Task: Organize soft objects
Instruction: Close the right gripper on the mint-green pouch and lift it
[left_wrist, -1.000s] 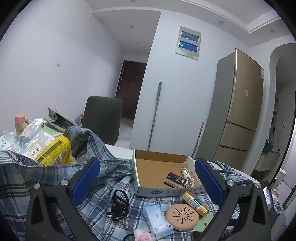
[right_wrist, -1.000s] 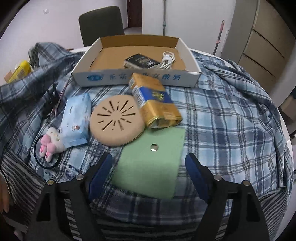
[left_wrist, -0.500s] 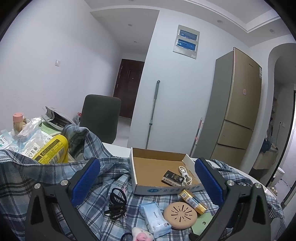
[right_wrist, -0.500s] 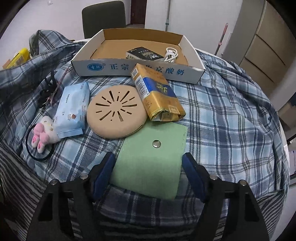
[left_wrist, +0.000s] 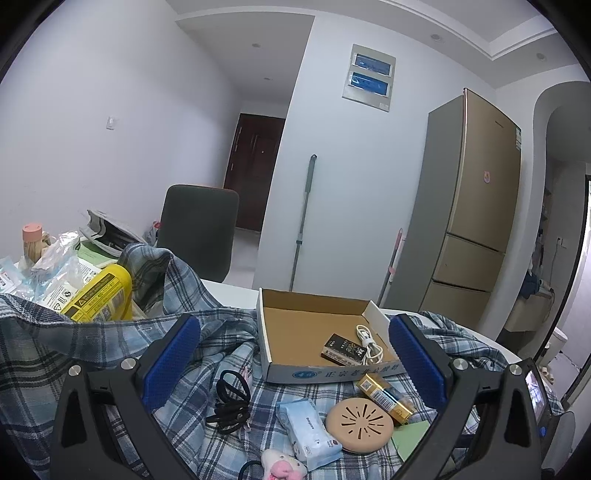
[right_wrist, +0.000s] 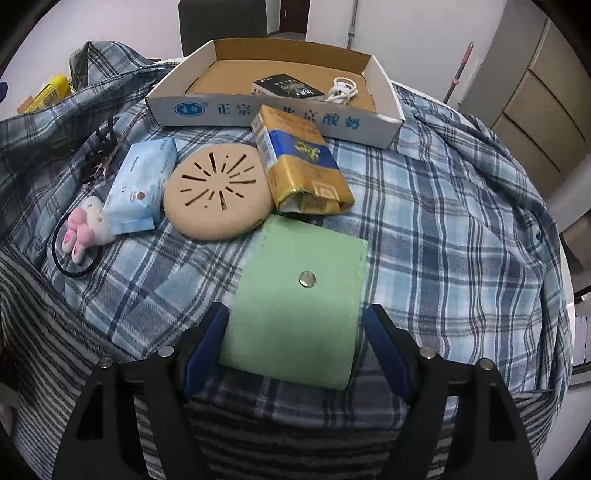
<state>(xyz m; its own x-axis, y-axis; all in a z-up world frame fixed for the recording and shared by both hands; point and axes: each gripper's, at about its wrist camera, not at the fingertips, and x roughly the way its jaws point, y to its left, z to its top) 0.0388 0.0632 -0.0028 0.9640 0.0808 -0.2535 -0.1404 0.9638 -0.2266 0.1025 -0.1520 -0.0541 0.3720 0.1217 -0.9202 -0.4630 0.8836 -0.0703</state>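
A white table (left_wrist: 236, 291) is draped in a blue plaid shirt (right_wrist: 443, 221), in a pale-walled room with one dark chair (left_wrist: 199, 229), a gold fridge (left_wrist: 476, 206), a brown door (left_wrist: 255, 170) and a mop handle (left_wrist: 303, 221) leaning on the wall.

On the shirt stands one cardboard tray (right_wrist: 258, 110) holding one dark small box (right_wrist: 286, 86) and one coiled white cable (right_wrist: 343, 90). Just in front of it lie one gold-and-blue packet (right_wrist: 299, 162), one round tan disc (right_wrist: 218, 192), one pale blue tissue pack (right_wrist: 140, 184), one pink plush toy (right_wrist: 85, 229) on a black hair loop, and one bundle of black bands (left_wrist: 231, 402). Nearest is one green felt pouch (right_wrist: 299, 295) (a single metal snap on its flap).

The right gripper (right_wrist: 295, 343) points steeply down, its fingers spread on either side of the pouch's near end; whether the pads press it I cannot tell. The left gripper (left_wrist: 293, 354) hangs with fingers wide apart, empty.

A yellow can (left_wrist: 99, 295) lies among clutter at the far left.
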